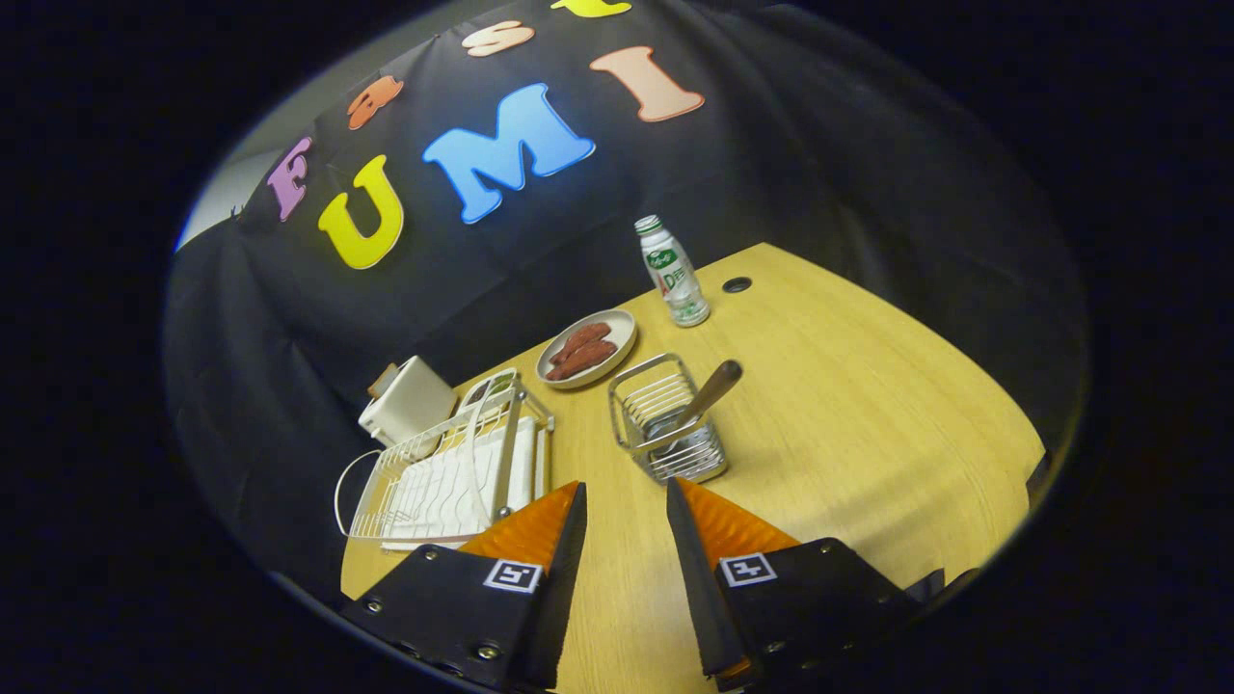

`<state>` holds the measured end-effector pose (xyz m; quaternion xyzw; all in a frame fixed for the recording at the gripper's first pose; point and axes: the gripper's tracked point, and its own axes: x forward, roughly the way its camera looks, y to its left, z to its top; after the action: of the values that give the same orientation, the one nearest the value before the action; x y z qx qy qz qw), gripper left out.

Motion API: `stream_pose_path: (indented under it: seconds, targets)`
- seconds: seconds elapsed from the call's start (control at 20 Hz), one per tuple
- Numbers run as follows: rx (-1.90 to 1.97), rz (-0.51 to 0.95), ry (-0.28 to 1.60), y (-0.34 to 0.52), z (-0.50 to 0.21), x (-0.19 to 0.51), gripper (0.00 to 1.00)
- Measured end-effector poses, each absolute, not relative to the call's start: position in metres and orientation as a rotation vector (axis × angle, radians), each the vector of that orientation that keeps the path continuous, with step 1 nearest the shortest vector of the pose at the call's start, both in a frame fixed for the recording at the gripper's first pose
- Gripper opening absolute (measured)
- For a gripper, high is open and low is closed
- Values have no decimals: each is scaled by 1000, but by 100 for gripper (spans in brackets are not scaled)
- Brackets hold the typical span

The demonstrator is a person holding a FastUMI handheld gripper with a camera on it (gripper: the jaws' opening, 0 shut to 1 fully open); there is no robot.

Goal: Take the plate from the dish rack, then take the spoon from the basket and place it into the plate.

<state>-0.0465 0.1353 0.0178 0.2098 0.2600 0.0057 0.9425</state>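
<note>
On the bench (868,414), tongs (627,511) hang open and empty above bare wood, dish rack (453,472) beside the left finger, spoon (699,400) propped in the basket (670,419) just ahead, handle up for grabbing.

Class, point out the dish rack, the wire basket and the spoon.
dish rack (453,472): gripper view, on its white wire side.
wire basket (675,453): gripper view, on its front wall.
spoon (711,387): gripper view, on its wooden handle.
</note>
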Motion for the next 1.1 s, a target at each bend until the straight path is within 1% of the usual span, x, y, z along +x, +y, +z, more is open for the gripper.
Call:
stream_pose_path:
  seconds: [0.2,0.5,0.55,0.6,0.7,0.75,0.8,0.85,0.9,0.95,1.0,1.1]
  targets:
    - [451,-30,483,108,18,-29,53]
    - [561,-47,429,93,14,9,52]
    - [581,-56,424,90,10,15,42]
    - [603,-63,410,90,9,21,34]
    - [629,-81,395,86,7,27,34]
    - [636,-94,383,88,1,42,34]
    - [638,-80,380,89,6,40,20]
    - [632,-81,373,89,9,39,19]
    - [615,-99,367,82,10,40,16]
    - [623,-95,362,85,0,64,16]
    - [604,-88,371,88,14,45,6]
    - [564,-59,370,92,18,45,6]
